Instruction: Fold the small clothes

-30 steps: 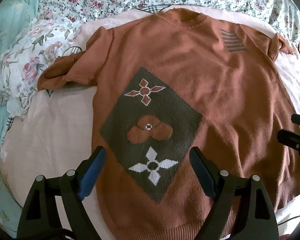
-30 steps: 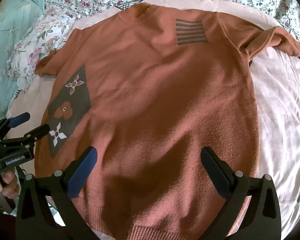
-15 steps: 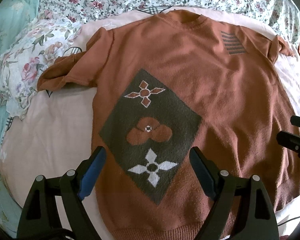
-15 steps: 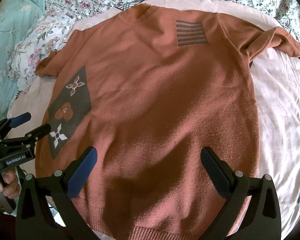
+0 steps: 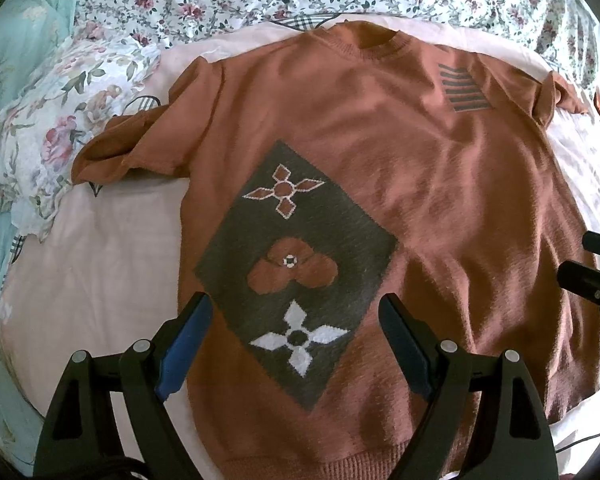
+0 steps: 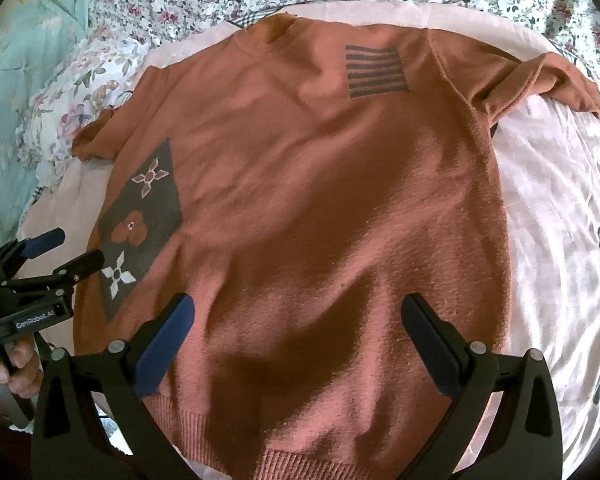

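Only right wrist view shows hand (image 6: 8, 364), sweater (image 6: 320, 200) flat, 2 sleeves out.

From my right wrist camera, the sweater's (image 6: 320, 208) ribbed hem runs off the bottom edge behind my right tongs (image 6: 296, 340). The hand (image 6: 8, 372) on the left tongs (image 6: 64, 250) is cropped at the frame's side. The right sleeve's (image 5: 560, 96) cuff bunches, hiding its opening.

Pink bedsheet (image 5: 100, 240) — rust sweater (image 5: 420, 152) flat
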Available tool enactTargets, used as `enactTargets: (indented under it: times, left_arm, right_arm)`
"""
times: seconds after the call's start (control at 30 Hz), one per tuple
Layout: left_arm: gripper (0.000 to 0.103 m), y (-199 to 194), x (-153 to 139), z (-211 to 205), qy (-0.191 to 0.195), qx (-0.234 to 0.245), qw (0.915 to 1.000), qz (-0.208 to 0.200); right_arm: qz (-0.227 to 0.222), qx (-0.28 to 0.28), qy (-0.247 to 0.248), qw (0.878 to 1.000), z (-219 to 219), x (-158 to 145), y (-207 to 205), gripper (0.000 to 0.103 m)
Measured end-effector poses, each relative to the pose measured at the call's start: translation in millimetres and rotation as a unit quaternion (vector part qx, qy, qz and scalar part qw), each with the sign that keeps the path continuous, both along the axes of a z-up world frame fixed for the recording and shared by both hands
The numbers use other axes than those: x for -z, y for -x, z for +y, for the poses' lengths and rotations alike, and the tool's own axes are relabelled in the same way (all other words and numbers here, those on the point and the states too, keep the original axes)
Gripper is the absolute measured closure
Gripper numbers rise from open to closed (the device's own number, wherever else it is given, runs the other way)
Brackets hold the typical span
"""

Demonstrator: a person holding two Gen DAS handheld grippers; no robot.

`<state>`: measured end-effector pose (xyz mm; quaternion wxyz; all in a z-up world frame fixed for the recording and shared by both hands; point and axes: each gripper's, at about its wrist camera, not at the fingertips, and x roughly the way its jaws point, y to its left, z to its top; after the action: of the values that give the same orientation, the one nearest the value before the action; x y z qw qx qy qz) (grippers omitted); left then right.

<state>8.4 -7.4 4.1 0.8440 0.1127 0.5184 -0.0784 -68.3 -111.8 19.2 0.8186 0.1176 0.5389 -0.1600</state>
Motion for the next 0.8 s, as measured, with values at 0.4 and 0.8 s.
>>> enactTargets:
  times: [0.4, 0.8]
  left_arm:
    - [0.016, -15.9, 4.2, -10.9, -0.008, -0.005, 0.9999, 0.014]
    - [0.016, -35.4, 14.9, -20.8, -0.003, -0.016, 0.9995, 0.028]
  right_arm:
    - [-0.059, 0.036, -0.036, 0.997, -36.5, -9.5, 10.8, 0.001]
    - [-0.075, 0.144, -0.029, 0.986, -167.2, -43.7, 11.1, 0.011]
